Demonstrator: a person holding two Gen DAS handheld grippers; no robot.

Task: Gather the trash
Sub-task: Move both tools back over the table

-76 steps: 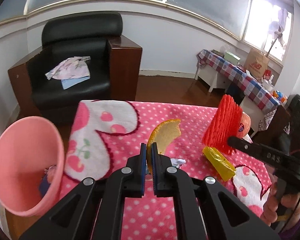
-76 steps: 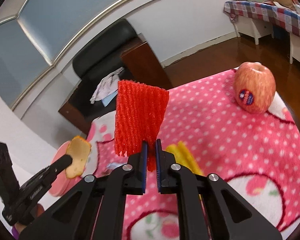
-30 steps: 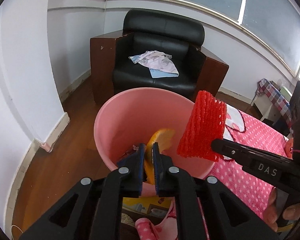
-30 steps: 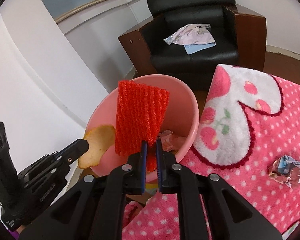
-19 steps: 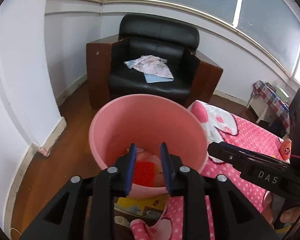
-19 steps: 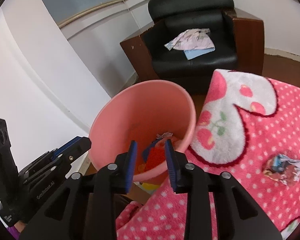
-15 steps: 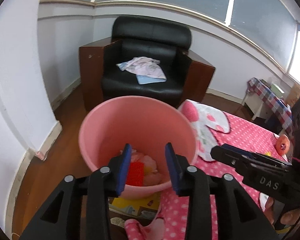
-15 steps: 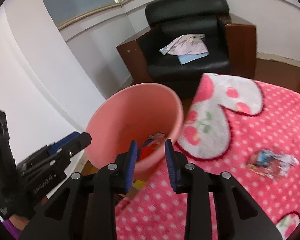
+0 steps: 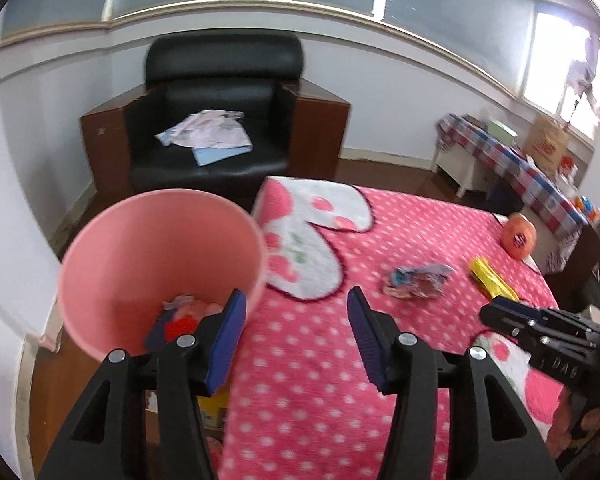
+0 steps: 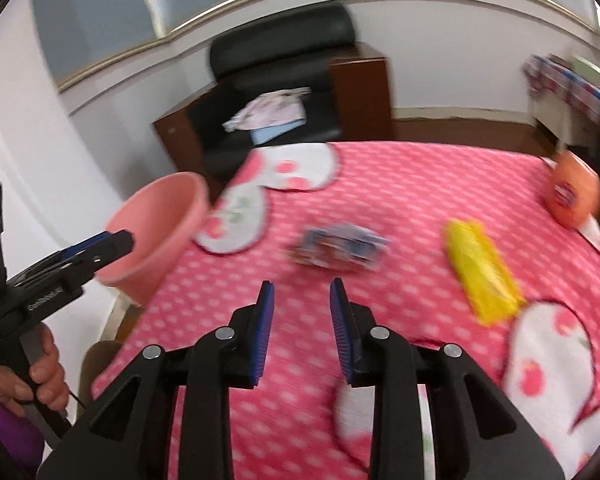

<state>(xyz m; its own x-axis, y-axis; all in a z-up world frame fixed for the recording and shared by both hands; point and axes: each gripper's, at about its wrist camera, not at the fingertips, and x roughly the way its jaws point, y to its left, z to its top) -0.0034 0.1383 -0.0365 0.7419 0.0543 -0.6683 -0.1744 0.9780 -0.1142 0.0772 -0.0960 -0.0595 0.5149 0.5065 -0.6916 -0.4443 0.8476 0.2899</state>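
The crumpled wrapper (image 10: 338, 249) lies on the pink dotted cover just ahead of the right gripper (image 10: 302, 312), whose jaws stand apart and hold nothing; a yellow wrapper (image 10: 480, 272) lies to its right. The left gripper (image 9: 296, 328) is also spread wide and empty, hanging over the bench's (image 9: 308, 360) left edge with the pink bin (image 9: 160, 240) just beside its left finger. Red, blue and pale scraps sit in the bin's bottom. The cover is pink with white dots and white heart patches. An apple (image 9: 520, 236) rests near the far right corner. Behind stands a black armchair (image 9: 220, 120) with cloths (image 9: 208, 136) on its seat, against white walls under a window band.
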